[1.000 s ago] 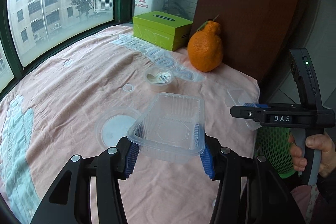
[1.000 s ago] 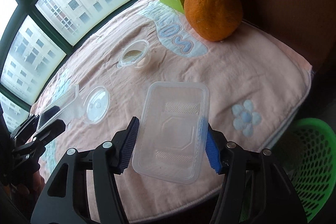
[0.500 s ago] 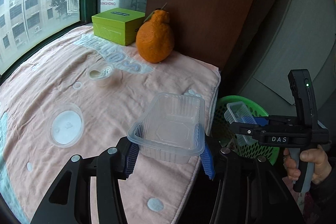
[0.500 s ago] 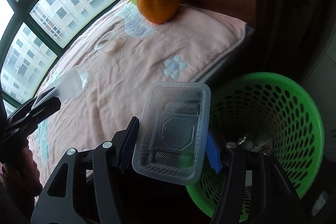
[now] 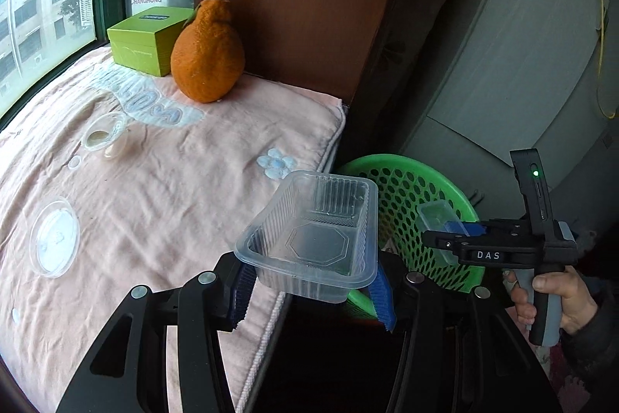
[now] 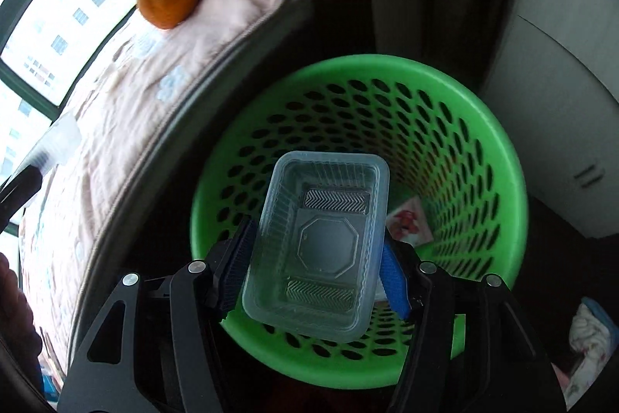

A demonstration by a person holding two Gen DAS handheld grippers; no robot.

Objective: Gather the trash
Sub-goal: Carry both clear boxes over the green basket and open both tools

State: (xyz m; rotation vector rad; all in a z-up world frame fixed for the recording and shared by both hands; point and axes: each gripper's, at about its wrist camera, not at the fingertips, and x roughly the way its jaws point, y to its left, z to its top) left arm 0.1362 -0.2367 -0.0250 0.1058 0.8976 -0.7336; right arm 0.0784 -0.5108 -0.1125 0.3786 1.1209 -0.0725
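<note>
Green basket [image 6: 503, 157]; clear ribbed tray [image 6: 321, 242].

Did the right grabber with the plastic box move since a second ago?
Yes. The right gripper, gripping its clear tray, swung off the pink blanket and now hangs over the green basket.

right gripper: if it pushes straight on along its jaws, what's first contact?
Likely the inside of the green basket. The right gripper, shut on a clear tray, points into the basket's open mouth; nothing shows between. Depth is unclear.
</note>
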